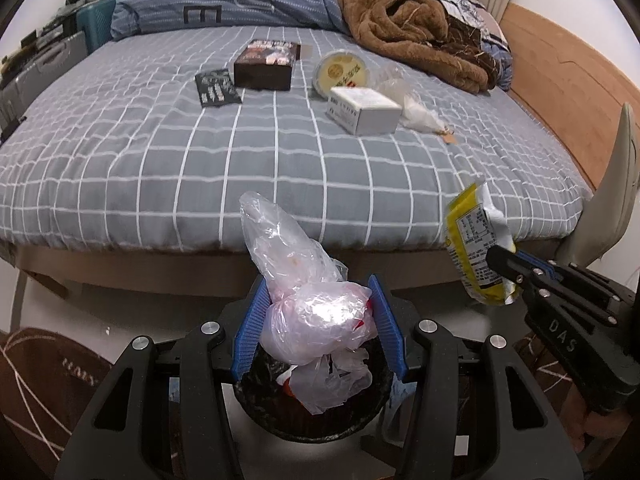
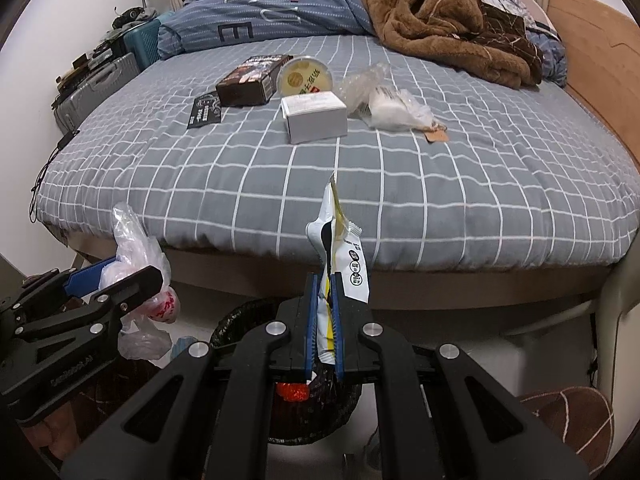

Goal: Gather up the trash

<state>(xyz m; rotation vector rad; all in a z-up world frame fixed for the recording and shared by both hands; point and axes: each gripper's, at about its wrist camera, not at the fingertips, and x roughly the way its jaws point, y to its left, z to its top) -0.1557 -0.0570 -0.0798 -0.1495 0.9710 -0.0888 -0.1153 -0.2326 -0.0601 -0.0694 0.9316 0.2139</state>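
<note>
Left tongs [image 1: 318, 320]: we gripped a crumpled plastic bag [image 1: 316, 320] above the bin [image 1: 256, 396].
Right tongs [image 2: 323, 320]: we clenched a yellow wrapper [image 2: 340, 256].

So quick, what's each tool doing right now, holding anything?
Left tool: closed on a crumpled clear plastic bag, above the black bin.
Right tool: shut on a yellow-and-white snack wrapper.

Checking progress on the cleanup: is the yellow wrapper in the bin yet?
Not yet. The wrapper is clamped upright in the right tongs, above the bin.
</note>
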